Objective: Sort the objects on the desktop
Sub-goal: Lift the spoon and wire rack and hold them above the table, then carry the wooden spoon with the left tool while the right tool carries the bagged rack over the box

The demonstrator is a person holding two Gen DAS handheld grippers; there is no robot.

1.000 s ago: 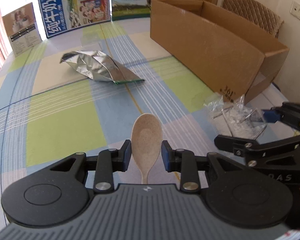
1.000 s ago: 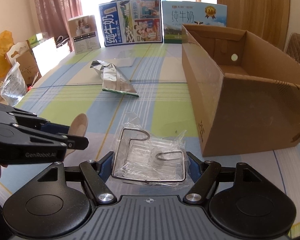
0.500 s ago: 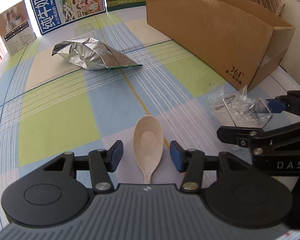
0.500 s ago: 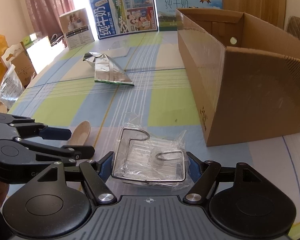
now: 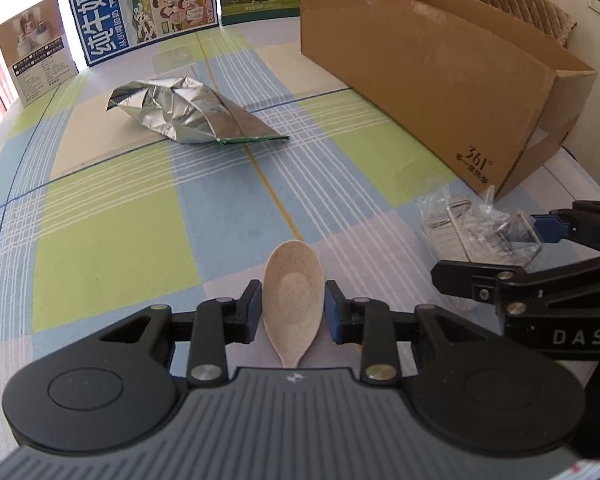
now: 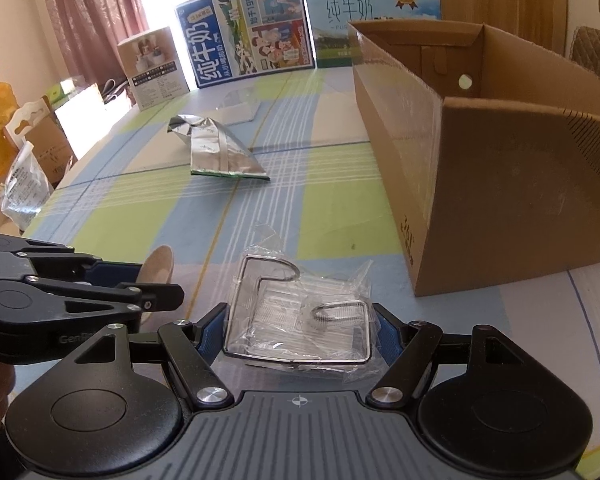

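Nearer now, carton print "361°", right tool "DAS".

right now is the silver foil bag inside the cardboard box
No, the silver foil bag lies flat on the checked tablecloth, well apart from the open cardboard box.

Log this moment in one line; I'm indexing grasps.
left gripper: closing on spoon | right gripper: holding bagged wire rack

The spoon looks matt, speckled beige plastic. The wire rack is shiny metal inside crinkled clear plastic wrap. The foil pouch is glossy, creased silver. The cardboard box is matt brown. The tablecloth has a smooth checked surface.
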